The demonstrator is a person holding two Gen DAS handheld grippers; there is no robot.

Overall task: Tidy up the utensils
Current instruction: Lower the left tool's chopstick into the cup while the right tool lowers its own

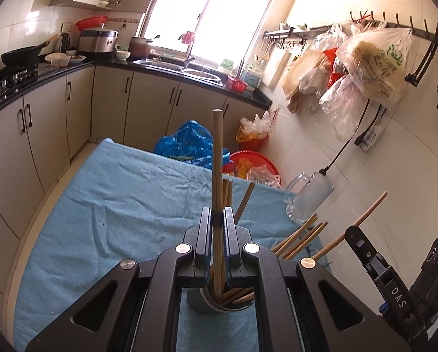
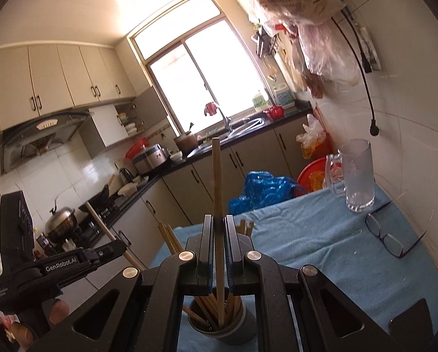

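Observation:
A grey utensil cup (image 1: 219,305) stands on the blue towel (image 1: 116,205) and holds several wooden chopsticks; it also shows in the right wrist view (image 2: 219,328). My left gripper (image 1: 218,226) is shut on one upright chopstick (image 1: 217,158) whose lower end sits in the cup. My right gripper (image 2: 218,228) is shut on another upright chopstick (image 2: 216,182) that also reaches down into the cup. The right gripper's body (image 1: 395,287) shows at the right of the left wrist view, and the left gripper's body (image 2: 42,267) at the left of the right wrist view.
A glass mug (image 2: 356,173) and a pair of glasses (image 2: 389,234) lie on the towel near the tiled wall. Beyond the table are a blue plastic bag (image 1: 189,143), a red basin (image 1: 254,164), cabinets and a sink counter (image 1: 189,70). Bags hang on the wall (image 1: 365,58).

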